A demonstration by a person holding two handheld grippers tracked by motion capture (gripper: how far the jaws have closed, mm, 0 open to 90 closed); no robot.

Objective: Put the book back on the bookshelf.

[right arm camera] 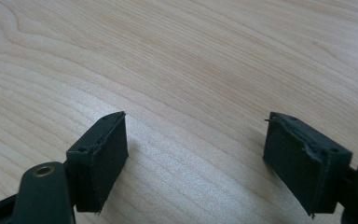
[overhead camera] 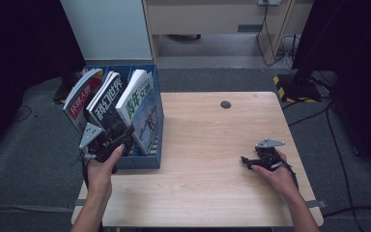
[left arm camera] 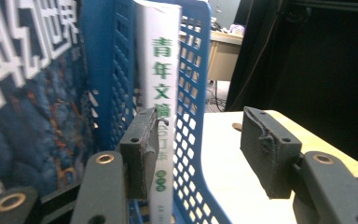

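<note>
Three magazines (overhead camera: 107, 104) fill rack (overhead camera: 155, 121) before left tool (overhead camera: 121, 137).

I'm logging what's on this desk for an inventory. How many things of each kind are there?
Magazines: 3 (red-covered magazine, dark magazine, white magazine)
Blue file rack: 1
Handheld grippers: 2 (left gripper, right gripper)
Total: 6
</note>
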